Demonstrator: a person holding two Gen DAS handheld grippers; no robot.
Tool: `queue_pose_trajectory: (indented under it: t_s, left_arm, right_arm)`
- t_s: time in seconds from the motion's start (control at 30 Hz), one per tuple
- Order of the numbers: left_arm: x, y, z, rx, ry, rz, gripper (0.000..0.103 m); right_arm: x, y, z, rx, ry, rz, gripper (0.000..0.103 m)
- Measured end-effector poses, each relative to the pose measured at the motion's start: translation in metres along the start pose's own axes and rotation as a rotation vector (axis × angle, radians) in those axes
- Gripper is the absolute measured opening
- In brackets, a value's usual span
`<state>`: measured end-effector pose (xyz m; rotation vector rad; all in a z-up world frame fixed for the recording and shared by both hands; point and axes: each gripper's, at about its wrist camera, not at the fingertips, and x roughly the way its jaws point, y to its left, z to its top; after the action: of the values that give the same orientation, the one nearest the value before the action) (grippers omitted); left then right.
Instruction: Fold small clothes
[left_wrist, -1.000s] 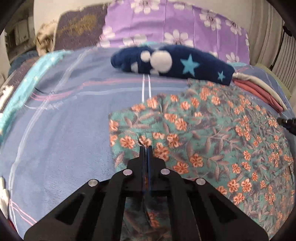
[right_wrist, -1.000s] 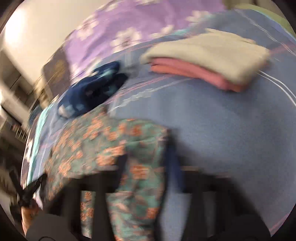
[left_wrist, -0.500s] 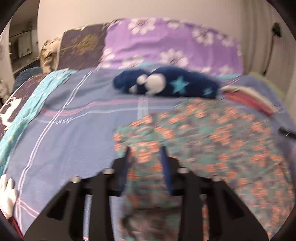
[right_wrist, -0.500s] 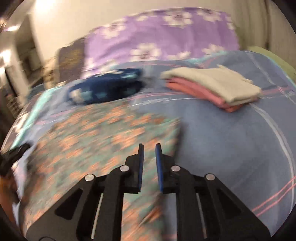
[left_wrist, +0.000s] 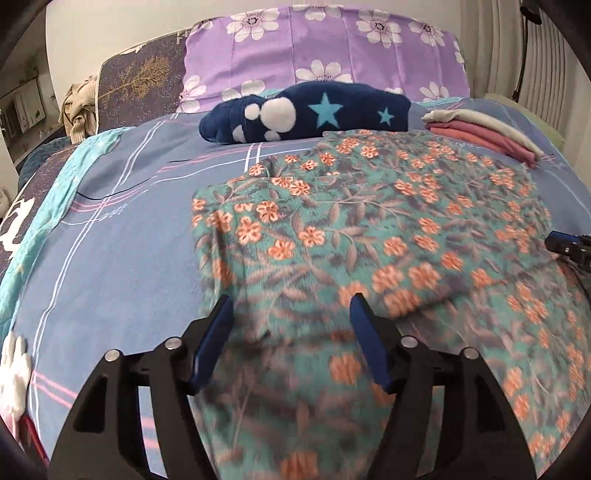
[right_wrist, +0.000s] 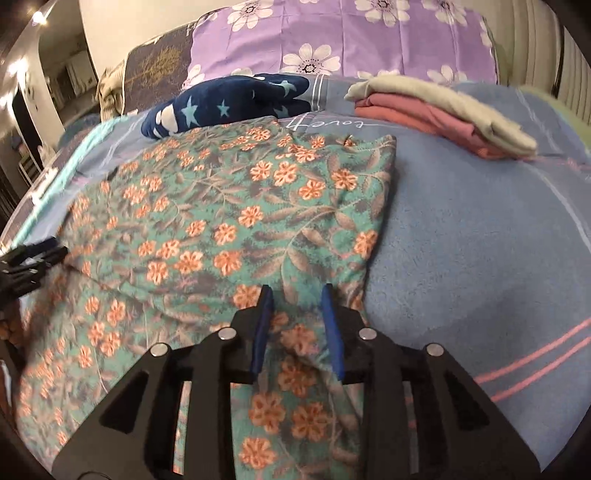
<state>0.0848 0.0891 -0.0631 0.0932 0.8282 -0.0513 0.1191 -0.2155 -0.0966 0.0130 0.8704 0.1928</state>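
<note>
A teal garment with orange flowers (left_wrist: 369, 229) lies folded over on the blue bed sheet (left_wrist: 110, 258); it also shows in the right wrist view (right_wrist: 229, 221). My left gripper (left_wrist: 290, 308) is open above the garment's near left part, holding nothing. My right gripper (right_wrist: 295, 295) is open above the garment's near right edge, holding nothing. The right gripper's tip shows at the right edge of the left wrist view (left_wrist: 569, 247). The left gripper shows at the left edge of the right wrist view (right_wrist: 29, 258).
A navy star-patterned garment (left_wrist: 306, 112) lies bunched behind the floral one. A folded stack of pink and beige clothes (right_wrist: 443, 114) sits at the back right. A purple flowered pillow (left_wrist: 325, 55) stands at the headboard.
Both grippers were shut on the floral garment's edge one second ago. They have let it go, opened wide and drawn back; the folded layer now rests on the garment.
</note>
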Motion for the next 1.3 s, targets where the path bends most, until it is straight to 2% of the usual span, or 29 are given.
queue_pose_trajectory:
  t_s: [0.07,0.13,0.23,0.33,0.37,0.53,0.7,0.83,0.97,1.07,1.3]
  left_arm:
    - [-0.020,0.007,-0.007,-0.012,-0.032,-0.009,0.080]
    - [-0.050,0.014,-0.017,0.001,-0.108,-0.013,0.091]
    - [-0.072,0.021,-0.030,0.022,-0.143,-0.014,0.098]
    - [-0.071,0.026,-0.051,0.026,-0.080,-0.007,0.098]
    - [-0.064,0.026,-0.062,0.026,-0.033,0.006,0.098]
    - [-0.055,0.034,-0.098,-0.032,0.065,-0.018,0.098]
    - [-0.071,0.049,-0.119,-0.136,0.085,-0.145,0.098]
    - [-0.082,0.043,-0.140,-0.087,0.105,-0.152,0.086]
    - [-0.102,0.045,-0.157,-0.079,0.095,-0.203,0.065]
    - [-0.115,0.048,-0.169,-0.087,0.091,-0.239,0.055]
    - [-0.143,0.042,-0.198,-0.075,0.097,-0.325,0.053]
  right_arm:
    - [-0.016,-0.003,-0.006,0.016,-0.009,0.025,0.035]
    - [-0.036,-0.007,-0.017,0.037,-0.010,0.089,0.040]
    - [-0.061,-0.011,-0.033,0.041,-0.015,0.139,0.041]
    - [-0.077,-0.015,-0.051,0.048,-0.008,0.161,0.043]
    - [-0.080,-0.016,-0.055,0.048,-0.001,0.160,0.043]
    - [-0.090,-0.023,-0.082,0.049,0.044,0.116,0.050]
    - [-0.097,-0.034,-0.107,0.103,0.064,0.132,0.050]
    - [-0.111,-0.033,-0.124,0.111,0.073,0.161,0.050]
    - [-0.129,-0.033,-0.147,0.116,0.085,0.176,0.050]
    - [-0.141,-0.032,-0.160,0.122,0.087,0.182,0.050]
    - [-0.167,-0.031,-0.188,0.149,0.097,0.188,0.050]
